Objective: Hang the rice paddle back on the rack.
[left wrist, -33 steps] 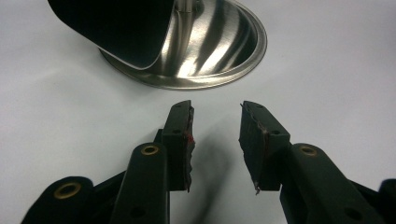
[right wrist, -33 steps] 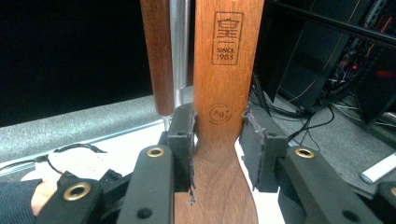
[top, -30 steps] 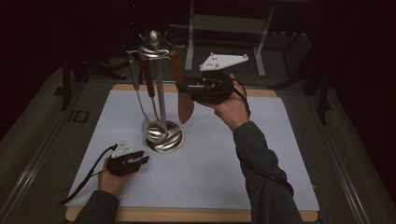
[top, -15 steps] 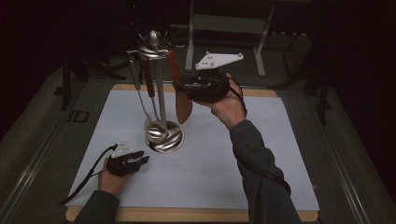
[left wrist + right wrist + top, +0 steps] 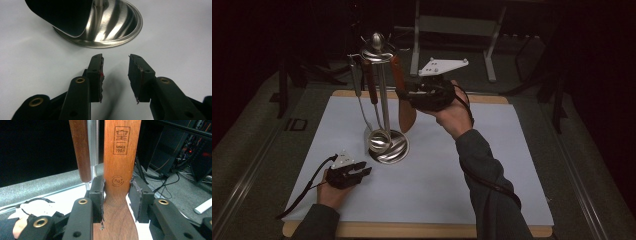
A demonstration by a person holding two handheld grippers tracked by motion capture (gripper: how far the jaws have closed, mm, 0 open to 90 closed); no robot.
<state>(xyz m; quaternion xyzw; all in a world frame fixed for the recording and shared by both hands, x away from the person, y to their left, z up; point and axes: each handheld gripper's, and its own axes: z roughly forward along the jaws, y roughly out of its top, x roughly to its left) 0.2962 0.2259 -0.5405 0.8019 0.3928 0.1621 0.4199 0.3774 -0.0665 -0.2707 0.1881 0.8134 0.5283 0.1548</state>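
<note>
Spatula [image 5: 406, 112] hangs from the steel utensil stand [image 5: 382, 95], long axis vertical, handle up at the hook, broad blade down, hanging just above the white mat [image 5: 512, 165]. My right gripper [image 5: 404, 95] is raised at stand height, forearm reaching up from bottom right, wrist bent left, grey plate on top. In the right gripper view the spatula neck [image 5: 120, 182] sits between my jaws; left jaw touches the wood, right jaw has a slight gap, so closing around it, not fully clamped. That view also shows the stamped logo "SINCE 1985" and a second wooden handle [image 5: 80, 150] beside the stand pole [image 5: 93, 142], plus my left hand [image 5: 20, 227] farther off. My left gripper [image 5: 362, 169] rests low on the mat near the stand base [image 5: 112, 27], jaws spread with nothing between them.
</note>
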